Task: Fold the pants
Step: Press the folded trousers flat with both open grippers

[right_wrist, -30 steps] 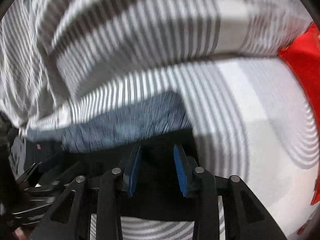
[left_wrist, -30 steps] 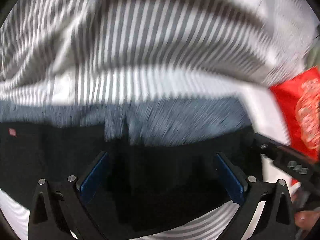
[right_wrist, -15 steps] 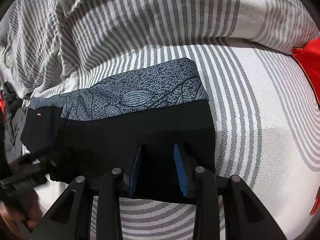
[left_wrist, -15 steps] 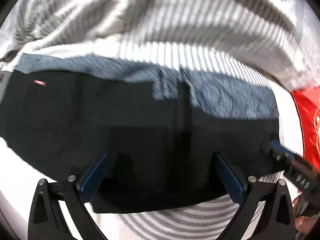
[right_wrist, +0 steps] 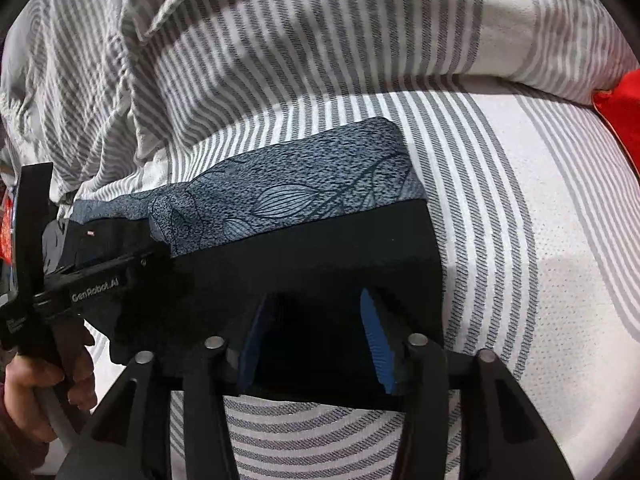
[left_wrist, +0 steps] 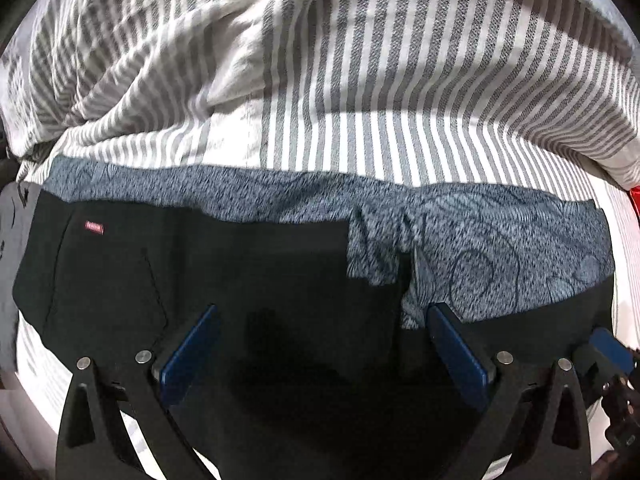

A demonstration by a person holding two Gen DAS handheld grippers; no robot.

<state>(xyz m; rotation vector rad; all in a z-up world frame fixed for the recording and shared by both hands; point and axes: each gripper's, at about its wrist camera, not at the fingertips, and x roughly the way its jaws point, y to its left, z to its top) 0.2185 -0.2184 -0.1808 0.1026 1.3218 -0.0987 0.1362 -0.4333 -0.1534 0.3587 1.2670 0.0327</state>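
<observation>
Black pants (left_wrist: 248,280) lie folded across a striped bed, with a blue-grey leaf-print lining (left_wrist: 500,248) showing along their far edge. My left gripper (left_wrist: 320,344) is open wide just over the black cloth near its front edge. My right gripper (right_wrist: 316,336) is open, with its jaws parted over the pants' (right_wrist: 320,256) right end; no cloth is pinched between its pads. The lining shows in the right wrist view (right_wrist: 312,192) too. The left gripper (right_wrist: 100,272) reaches in at the left of the right wrist view.
A rumpled grey-and-white striped duvet (left_wrist: 360,60) is heaped behind the pants. A striped sheet (right_wrist: 520,220) covers the bed to the right. A red item (right_wrist: 624,116) lies at the far right edge. Dark clothing (left_wrist: 16,216) lies at the left.
Both grippers have drawn back and lowered as the pants settled flat on the bed. The right gripper's jaws have opened wider. The left stayed open.
</observation>
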